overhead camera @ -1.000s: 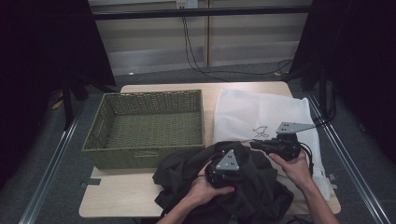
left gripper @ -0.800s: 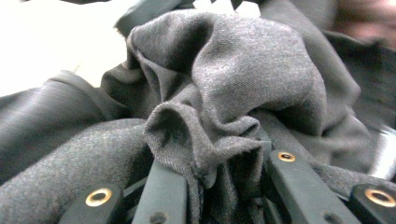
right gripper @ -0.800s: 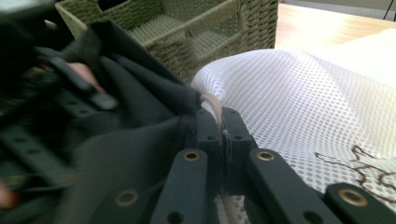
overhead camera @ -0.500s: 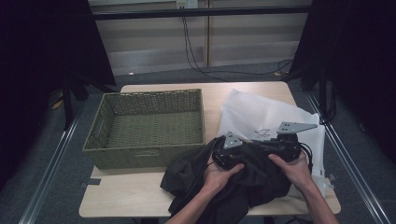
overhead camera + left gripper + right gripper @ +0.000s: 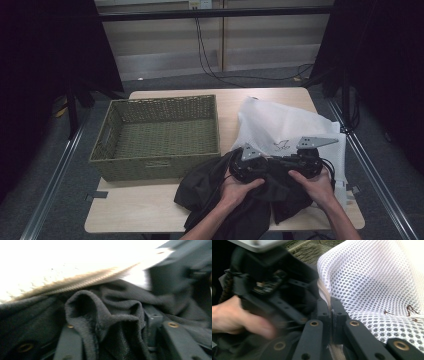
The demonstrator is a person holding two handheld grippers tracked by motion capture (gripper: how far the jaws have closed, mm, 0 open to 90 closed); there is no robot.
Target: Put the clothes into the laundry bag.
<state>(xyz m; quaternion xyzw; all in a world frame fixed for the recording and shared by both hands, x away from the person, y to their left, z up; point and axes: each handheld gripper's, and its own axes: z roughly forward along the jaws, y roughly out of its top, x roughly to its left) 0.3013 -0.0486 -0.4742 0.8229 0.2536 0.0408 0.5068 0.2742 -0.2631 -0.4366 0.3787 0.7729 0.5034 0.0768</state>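
A black garment (image 5: pixel 220 195) lies bunched at the table's front, partly under both hands. To its right is a white mesh bag (image 5: pixel 285 125). My right gripper (image 5: pixel 281 161) is shut on the bag's zipper edge (image 5: pixel 329 302), holding it up. My left gripper (image 5: pixel 266 168) points at that edge from the left. Its jaws have just been opening. In the left gripper view they stand apart (image 5: pixel 112 325), and a loose fold of the black garment (image 5: pixel 117 322) lies between them just below the bag's zipper (image 5: pixel 82 283).
A green woven basket (image 5: pixel 160 165) stands at the table's left, its front wall touching the garment. Bare tabletop (image 5: pixel 135 210) shows at the front left. Cables trail on the floor beyond the table.
My left hand and gripper have moved right, up to the right gripper and the bag's edge. The black garment was dragged right with them. The bag's near part has risen.
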